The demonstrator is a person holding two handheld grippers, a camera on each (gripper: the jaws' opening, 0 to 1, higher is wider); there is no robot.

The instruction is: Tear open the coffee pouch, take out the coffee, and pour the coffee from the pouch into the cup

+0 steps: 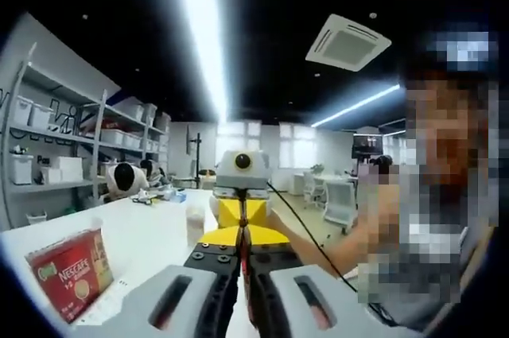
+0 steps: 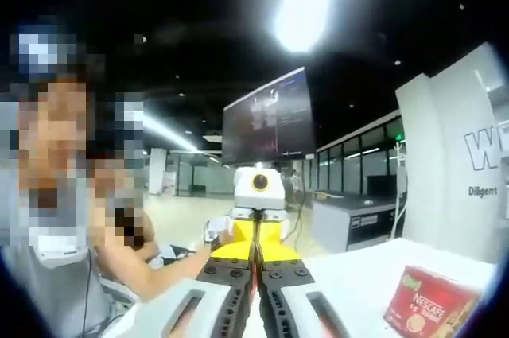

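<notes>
- The left gripper [image 1: 242, 262] has its jaws pressed together. A thin reddish sliver shows edge-on in the seam between them, which I take to be the coffee pouch [image 1: 247, 294]. That is too little of it to tell whether the top is torn yet.
- The right gripper [image 2: 256, 274] faces the left one nose to nose, and its jaws are also closed to a bare slit. From its own view I cannot tell whether they pinch the pouch or just meet on nothing.
- Both pairs of jaws sit so close that a tear has little free foil to run along. The likely failure is the pouch slipping out of one pair rather than ripping.
- If it does rip, a sharp pull could split it wide and scatter coffee. The grippers are held up in the air, nearer the person than the cup [image 1: 195, 223], so anything that falls would miss the cup.
- The cup stands upright on the white table [image 1: 143, 235], left of the grippers in the left gripper view and a little beyond them. It looks light, and a sideways sweep of either gripper on the way to pouring could tip it.
- The red Nescafé box [image 1: 70, 270] lies tilted at the near left of the table, well apart from the cup. It is out of the pouring path, but a low left gripper could clip it.
- With the pouch seen only edge-on, its open end is hard to judge, so pouring from the wrong end is possible.
</notes>
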